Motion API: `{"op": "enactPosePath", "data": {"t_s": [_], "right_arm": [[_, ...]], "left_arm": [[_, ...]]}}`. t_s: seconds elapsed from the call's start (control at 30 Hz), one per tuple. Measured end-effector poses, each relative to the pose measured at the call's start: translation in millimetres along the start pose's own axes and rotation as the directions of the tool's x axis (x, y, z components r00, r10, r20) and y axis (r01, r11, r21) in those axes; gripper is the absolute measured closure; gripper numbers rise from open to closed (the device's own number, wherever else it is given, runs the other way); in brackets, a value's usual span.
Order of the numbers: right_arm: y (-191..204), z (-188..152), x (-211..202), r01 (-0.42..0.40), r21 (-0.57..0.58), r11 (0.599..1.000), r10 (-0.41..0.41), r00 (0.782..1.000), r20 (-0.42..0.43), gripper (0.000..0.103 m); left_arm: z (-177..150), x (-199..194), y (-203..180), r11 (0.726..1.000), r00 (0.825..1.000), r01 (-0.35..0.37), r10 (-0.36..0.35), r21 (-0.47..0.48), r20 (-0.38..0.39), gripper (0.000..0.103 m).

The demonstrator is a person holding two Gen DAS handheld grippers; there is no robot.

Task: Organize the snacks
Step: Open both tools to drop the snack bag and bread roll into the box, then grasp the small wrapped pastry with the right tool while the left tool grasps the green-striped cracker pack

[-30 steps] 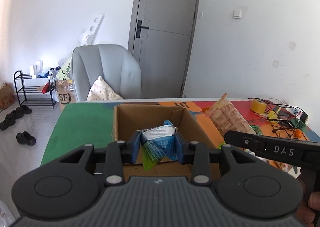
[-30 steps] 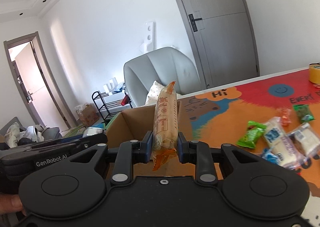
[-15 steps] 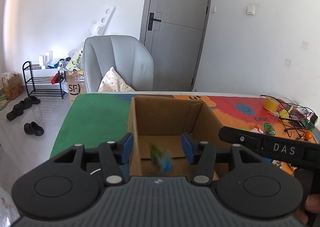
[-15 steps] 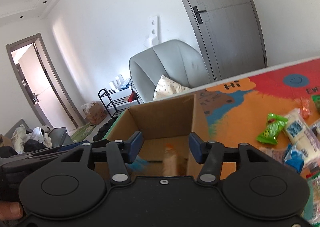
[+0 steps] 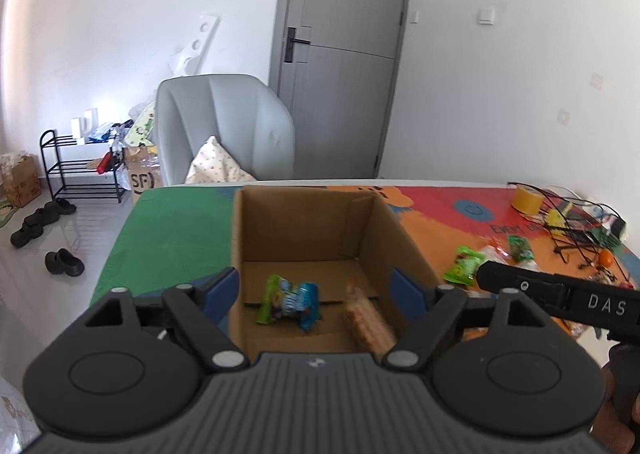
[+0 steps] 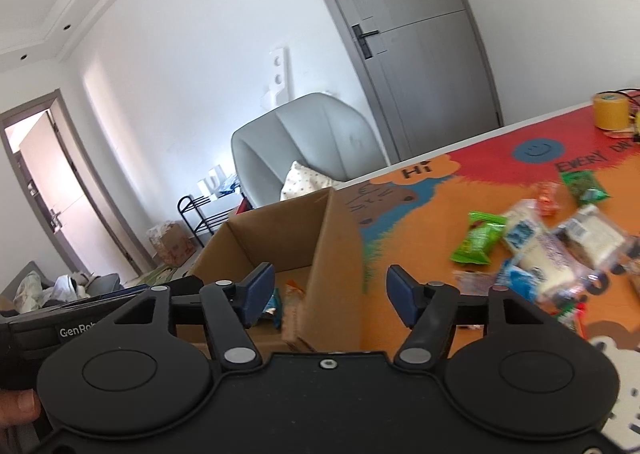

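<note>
An open cardboard box (image 5: 384, 230) stands on the colourful table mat. Inside it lie a green-and-blue snack packet (image 5: 290, 300) and an orange cracker pack (image 5: 366, 324). My left gripper (image 5: 316, 290) is open and empty above the box's near edge. My right gripper (image 6: 330, 294) is open and empty, over the box's right wall (image 6: 340, 254). A pile of loose snacks (image 6: 540, 250) lies on the mat to the right, with a green packet (image 6: 478, 240) nearest the box. The green packet also shows in the left wrist view (image 5: 462, 270).
A yellow tape roll (image 5: 526, 197) and tangled cables (image 5: 576, 230) sit at the table's far right. A grey armchair (image 5: 224, 129) stands behind the table, with a shoe rack (image 5: 80, 165) on the floor at left.
Both grippers opened and let go: the green-and-blue packet and the cracker pack dropped into the box. The right gripper has swung right toward the snack pile.
</note>
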State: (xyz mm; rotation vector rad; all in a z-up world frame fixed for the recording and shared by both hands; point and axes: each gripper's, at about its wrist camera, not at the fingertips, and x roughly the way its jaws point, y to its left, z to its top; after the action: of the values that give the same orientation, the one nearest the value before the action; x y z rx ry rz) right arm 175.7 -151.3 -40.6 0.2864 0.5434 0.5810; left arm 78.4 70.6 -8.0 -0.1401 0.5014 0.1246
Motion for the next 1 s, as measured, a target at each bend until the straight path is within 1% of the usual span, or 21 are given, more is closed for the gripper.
{"op": "enactPosePath", "data": {"t_s": [0.03, 0.1, 0.17, 0.27, 0.33, 0.43, 0.53, 0.67, 0.8, 1.0], "right_arm": [[-3.5, -0.7, -4.2, 0.005, 0.005, 1.0, -0.005, 1.0, 0.004, 0.039], [-11.0, -2.6, -13.8, 0.02, 0.015, 1.0, -0.02, 1.0, 0.012, 0.032], [-18.2, -4.3, -23.3, 0.041, 0.013, 0.999, -0.041, 0.999, 0.016, 0.03], [-28.5, -7.5, -37.0, 0.074, 0.016, 0.997, -0.074, 0.997, 0.017, 0.027], [-34.4, -9.3, -46.1, 0.086, 0.021, 0.996, -0.087, 0.996, 0.019, 0.026], [-39.9, -11.5, -59.3, 0.106, 0.013, 0.994, -0.106, 0.994, 0.025, 0.022], [-43.8, -14.1, -70.9, 0.119, 0.012, 0.993, -0.119, 0.992, 0.032, 0.021], [-51.3, -17.9, -87.4, 0.134, 0.007, 0.991, -0.135, 0.99, 0.041, 0.015], [-59.3, -20.0, -103.0, 0.159, 0.019, 0.987, -0.16, 0.985, 0.058, 0.015], [-74.0, -22.7, -125.2, 0.203, 0.03, 0.979, -0.205, 0.974, 0.094, 0.015]], "left_arm": [[-1.1, -1.1, -4.7, 1.0, 1.0, 0.008, -0.008, 0.008, 0.0, 0.017], [-3.6, -2.8, -14.5, 0.999, 1.0, 0.019, -0.018, 0.026, -0.004, 0.014], [-6.1, -4.2, -24.2, 0.999, 1.0, 0.021, -0.021, 0.043, -0.009, 0.013], [-10.6, -6.2, -35.6, 0.998, 0.999, 0.05, -0.05, 0.048, -0.018, 0.012], [-13.3, -5.9, -42.2, 0.997, 0.997, 0.064, -0.061, 0.051, -0.043, 0.009], [-18.3, -9.6, -49.6, 0.996, 0.995, 0.084, -0.081, 0.043, -0.062, 0.008], [-21.1, -14.6, -56.6, 0.994, 0.993, 0.106, -0.103, 0.04, -0.065, 0.008], [-22.4, -20.0, -64.4, 0.991, 0.989, 0.133, -0.13, 0.034, -0.072, 0.008], [-23.2, -26.3, -76.2, 0.986, 0.985, 0.162, -0.159, 0.037, -0.068, 0.008], [-26.1, -29.0, -98.9, 0.973, 0.973, 0.224, -0.22, 0.057, -0.069, 0.008]]}}
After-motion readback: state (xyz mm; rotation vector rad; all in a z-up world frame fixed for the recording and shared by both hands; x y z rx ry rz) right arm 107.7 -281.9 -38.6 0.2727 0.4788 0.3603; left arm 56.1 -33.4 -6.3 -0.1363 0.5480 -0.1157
